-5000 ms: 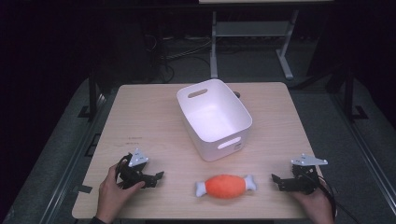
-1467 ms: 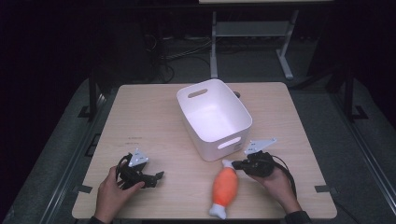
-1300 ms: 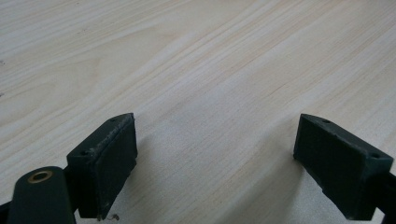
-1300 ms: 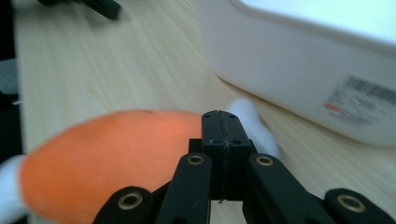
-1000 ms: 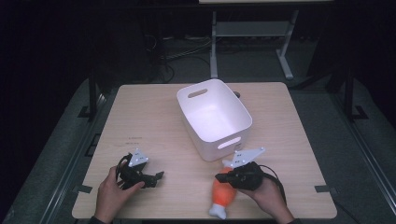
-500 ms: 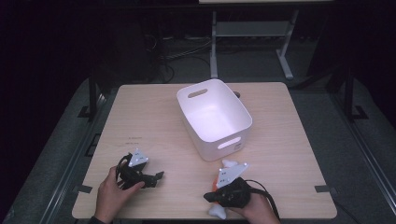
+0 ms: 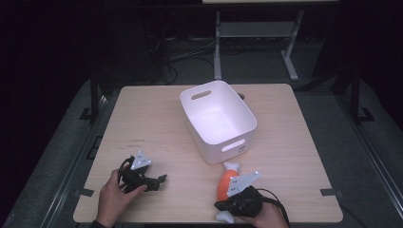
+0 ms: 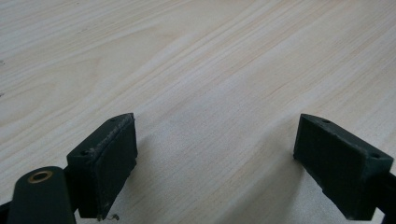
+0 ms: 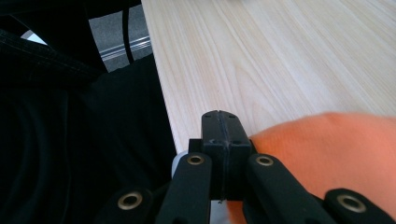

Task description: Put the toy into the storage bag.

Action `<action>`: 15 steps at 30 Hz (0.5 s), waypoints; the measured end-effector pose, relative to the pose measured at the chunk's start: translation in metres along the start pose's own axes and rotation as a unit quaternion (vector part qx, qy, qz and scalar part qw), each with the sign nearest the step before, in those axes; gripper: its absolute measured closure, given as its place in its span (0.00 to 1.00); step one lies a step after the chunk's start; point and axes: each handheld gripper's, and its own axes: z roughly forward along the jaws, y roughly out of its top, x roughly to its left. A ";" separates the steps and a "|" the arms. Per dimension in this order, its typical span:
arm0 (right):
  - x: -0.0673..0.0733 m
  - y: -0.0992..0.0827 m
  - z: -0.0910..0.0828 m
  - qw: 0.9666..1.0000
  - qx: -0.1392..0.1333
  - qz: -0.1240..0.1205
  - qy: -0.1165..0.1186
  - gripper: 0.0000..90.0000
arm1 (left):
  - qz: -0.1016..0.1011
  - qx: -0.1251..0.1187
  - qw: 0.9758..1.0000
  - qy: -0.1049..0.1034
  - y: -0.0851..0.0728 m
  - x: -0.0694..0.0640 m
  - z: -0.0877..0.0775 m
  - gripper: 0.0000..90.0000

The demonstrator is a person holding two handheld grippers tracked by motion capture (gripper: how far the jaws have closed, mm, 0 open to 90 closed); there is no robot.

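- Since the earliest frame the right claw (image 7: 227,205) has come across from the counter's right side to its near edge, and the orange toy (image 7: 228,180) has swung from lying crosswise to pointing away from the person; the left claw (image 7: 154,181) has kept its place.
- High view: the toy lies just in front of the white bin (image 7: 217,118), one white end near the bin's wall, the other at the counter (image 7: 142,118) edge under the right claw.
- Left gripper view: the left claw (image 8: 212,154) stands wide open over bare wood, with nothing in it.
- Right gripper view: the right claw (image 9: 219,135) is fully closed, pads meeting, the orange toy (image 9: 336,154) touching its side; whether any fabric is pinched I cannot tell.
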 end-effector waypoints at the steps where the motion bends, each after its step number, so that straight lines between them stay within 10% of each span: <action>1: 0.000 -0.002 -0.002 1.000 0.000 0.003 -0.002 1.00 | 0.000 0.000 1.000 0.000 0.000 0.000 0.000 0.14; 15: -0.010 -0.026 -0.033 0.999 -0.011 0.033 -0.038 1.00 | 0.000 0.000 1.000 0.000 0.000 0.000 0.000 0.14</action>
